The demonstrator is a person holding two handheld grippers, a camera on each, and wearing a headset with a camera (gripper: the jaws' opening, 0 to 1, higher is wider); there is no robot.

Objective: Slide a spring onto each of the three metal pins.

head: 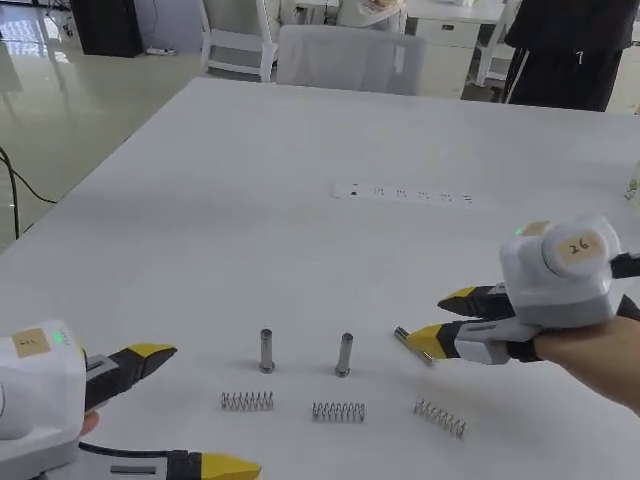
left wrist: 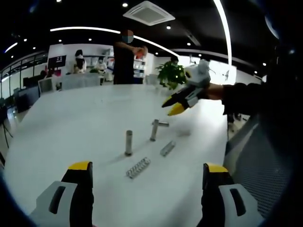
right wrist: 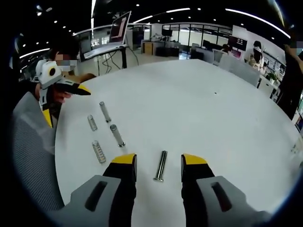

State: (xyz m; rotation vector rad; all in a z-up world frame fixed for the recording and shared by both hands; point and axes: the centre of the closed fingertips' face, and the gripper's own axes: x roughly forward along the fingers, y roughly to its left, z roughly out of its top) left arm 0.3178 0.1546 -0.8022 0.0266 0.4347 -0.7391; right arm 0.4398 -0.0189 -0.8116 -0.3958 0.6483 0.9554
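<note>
Two metal pins stand upright on the white table: the left pin and the middle pin. A third pin lies flat, just ahead of my right gripper, whose open jaws flank it without touching. Three springs lie in a row in front of the pins: the left spring, the middle spring and the right spring. My left gripper is wide open at the near left, holding nothing.
A white power strip is set into the table further back. A grey chair stands at the far edge, with a person in dark clothes beyond it. The near table edge is close to the springs.
</note>
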